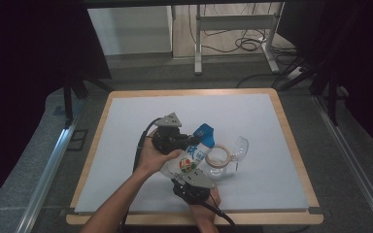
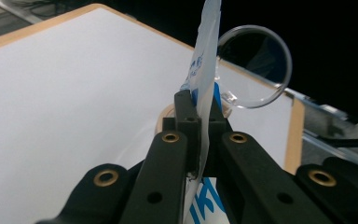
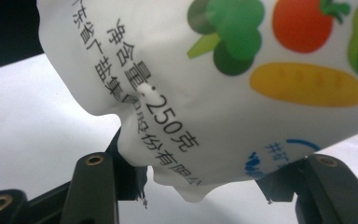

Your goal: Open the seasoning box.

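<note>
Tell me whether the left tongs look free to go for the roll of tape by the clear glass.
Probably not: the left tongs are shut on the white printed pouch; the tape roll lies close beyond.

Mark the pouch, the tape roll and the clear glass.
pouch (image 1: 193, 158), high view, on the printed white front.
tape roll (image 1: 218, 156), high view, on its tan ring at the near rim.
glass (image 2: 254, 65), left gripper view, on the round clear bowl seen through its mouth.
</note>
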`<state>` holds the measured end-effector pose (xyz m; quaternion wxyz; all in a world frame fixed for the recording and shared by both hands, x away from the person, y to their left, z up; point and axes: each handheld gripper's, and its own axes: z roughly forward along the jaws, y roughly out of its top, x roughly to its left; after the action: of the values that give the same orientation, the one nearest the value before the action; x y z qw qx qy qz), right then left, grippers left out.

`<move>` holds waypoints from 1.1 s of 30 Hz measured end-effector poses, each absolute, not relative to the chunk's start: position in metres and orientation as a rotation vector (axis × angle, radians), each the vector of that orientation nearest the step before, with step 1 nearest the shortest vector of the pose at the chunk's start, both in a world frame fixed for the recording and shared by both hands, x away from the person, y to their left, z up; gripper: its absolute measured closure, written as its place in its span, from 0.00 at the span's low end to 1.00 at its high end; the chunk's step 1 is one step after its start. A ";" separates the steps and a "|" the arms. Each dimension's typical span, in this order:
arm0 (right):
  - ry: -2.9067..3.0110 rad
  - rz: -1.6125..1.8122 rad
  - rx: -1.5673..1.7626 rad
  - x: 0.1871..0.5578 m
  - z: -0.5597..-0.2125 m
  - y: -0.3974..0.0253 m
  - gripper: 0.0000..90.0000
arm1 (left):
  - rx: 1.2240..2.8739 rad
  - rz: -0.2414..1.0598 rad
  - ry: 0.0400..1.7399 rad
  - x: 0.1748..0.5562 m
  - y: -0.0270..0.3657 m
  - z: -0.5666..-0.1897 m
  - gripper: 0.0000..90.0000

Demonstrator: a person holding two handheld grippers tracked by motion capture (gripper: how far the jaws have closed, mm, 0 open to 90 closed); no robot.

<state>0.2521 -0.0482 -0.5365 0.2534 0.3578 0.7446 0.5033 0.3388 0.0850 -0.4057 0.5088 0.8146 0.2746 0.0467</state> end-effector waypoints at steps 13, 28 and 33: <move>2.007 1.404 0.993 0.254 -0.533 -0.043 0.50 | 2.030 0.143 0.672 0.343 0.079 -0.398 1.00; 1.991 1.366 0.973 0.252 -0.532 -0.039 0.51 | 2.098 0.115 0.656 0.349 0.069 -0.396 1.00; 1.988 1.359 0.974 0.253 -0.531 -0.039 0.51 | 2.117 0.103 0.647 0.351 0.065 -0.395 1.00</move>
<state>0.2529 -0.0390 -0.5308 0.2688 0.3611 0.7372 0.5039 0.3508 0.0647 -0.3947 0.4466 0.8548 0.2611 0.0415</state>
